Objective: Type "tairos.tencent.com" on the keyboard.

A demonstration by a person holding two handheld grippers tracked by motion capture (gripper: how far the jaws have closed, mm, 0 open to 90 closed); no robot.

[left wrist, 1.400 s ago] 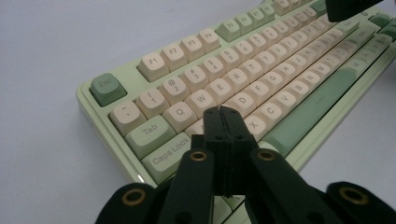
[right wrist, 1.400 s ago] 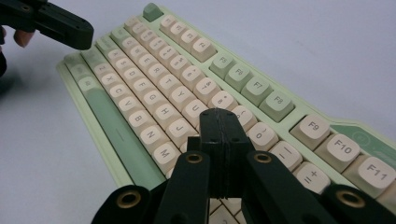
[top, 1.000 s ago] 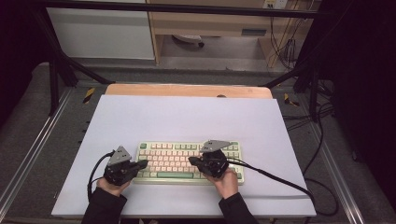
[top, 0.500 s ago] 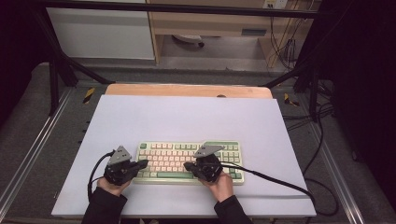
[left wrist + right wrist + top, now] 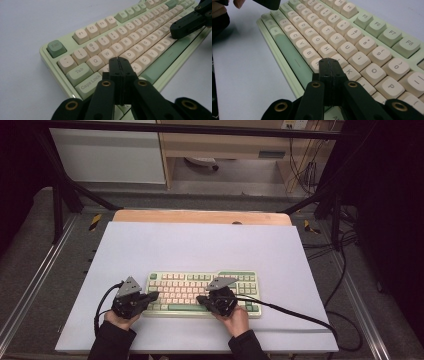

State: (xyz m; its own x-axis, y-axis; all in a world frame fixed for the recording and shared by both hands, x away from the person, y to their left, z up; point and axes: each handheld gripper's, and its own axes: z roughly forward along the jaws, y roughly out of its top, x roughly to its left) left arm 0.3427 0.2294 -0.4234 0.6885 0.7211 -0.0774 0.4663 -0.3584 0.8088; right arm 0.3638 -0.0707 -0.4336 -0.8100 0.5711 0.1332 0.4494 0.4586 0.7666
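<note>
Standing over the table (image 5: 200,245), I note a mint-green keyboard (image 5: 202,292) lying flat on the pale lilac surface, near the edge closest to the person. All places below are given from that keyboard.

Left tongs (image 5: 152,296): black, blocky, with a grey three-cornered plate on top. They sit at the keyboard's left end, tips over the lower letter rows. The jaws are pressed together with nothing between them. The left gripper view (image 5: 121,62) puts the tip just above the keys beside Caps Lock; whether it touches a key cannot be told.

Right tongs (image 5: 201,299): same build, over the keyboard's middle, close above the long green space bar (image 5: 289,56). These jaws are also pressed together and hold nothing. The right gripper view (image 5: 329,65) places the tip over the keys near B and K.

The high view gives the whole layout: both sleeved forearms, a black cable running off to the right of the keyboard, and a wooden strip beyond its far side. The gripper views give what that view cannot: printed legends, cream letter keys with rounded, slightly dished tops, green Esc (image 5: 56,48) and function keys, and a smooth matte case.
</note>
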